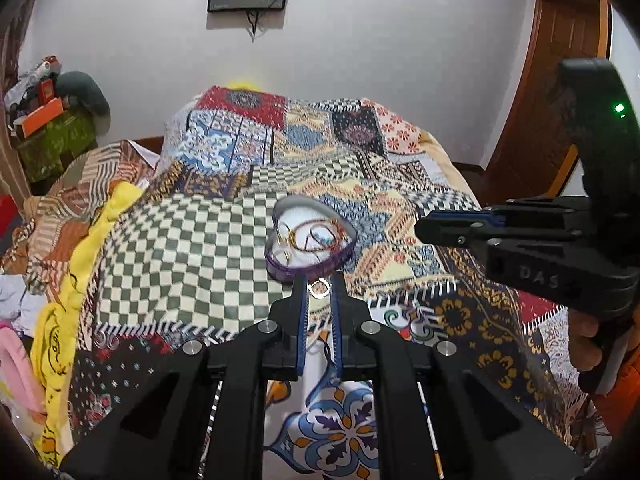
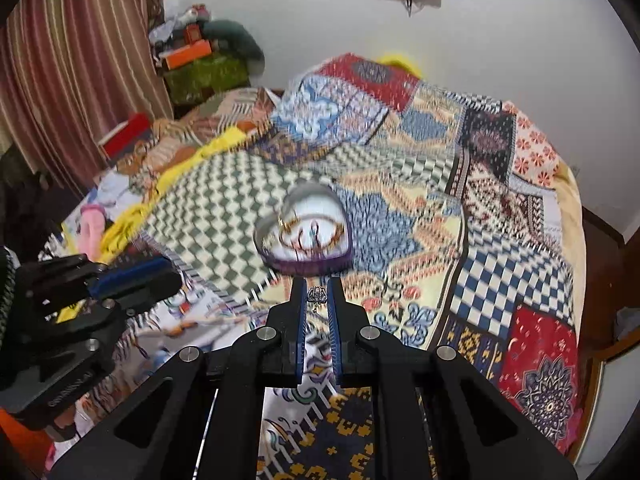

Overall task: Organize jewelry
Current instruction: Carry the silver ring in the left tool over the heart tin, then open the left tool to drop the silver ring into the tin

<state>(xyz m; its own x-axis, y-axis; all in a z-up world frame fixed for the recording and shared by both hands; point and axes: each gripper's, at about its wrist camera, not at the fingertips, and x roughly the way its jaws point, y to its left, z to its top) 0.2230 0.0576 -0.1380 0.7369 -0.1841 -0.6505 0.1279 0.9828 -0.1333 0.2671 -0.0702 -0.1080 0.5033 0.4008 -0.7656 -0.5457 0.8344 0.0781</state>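
A purple heart-shaped box [image 1: 310, 236] with a white lining lies on the patchwork bedspread and holds several gold bangles and chains. My left gripper [image 1: 319, 286] is shut on a small gold ring [image 1: 319, 287], just short of the box's near rim. My right gripper [image 2: 317, 294] is shut on a small silver ornate earring [image 2: 317, 295], also just before the box [image 2: 306, 232]. The right gripper shows at the right of the left wrist view [image 1: 440, 230]; the left gripper shows at the left of the right wrist view [image 2: 132, 276].
The bed is covered by a patchwork quilt [image 1: 400, 168], with a yellow cloth [image 1: 80, 264] and clothes along its left side. A green box with an orange box on top [image 1: 52, 136] stands by the wall. A wooden door [image 1: 560, 100] is at the right.
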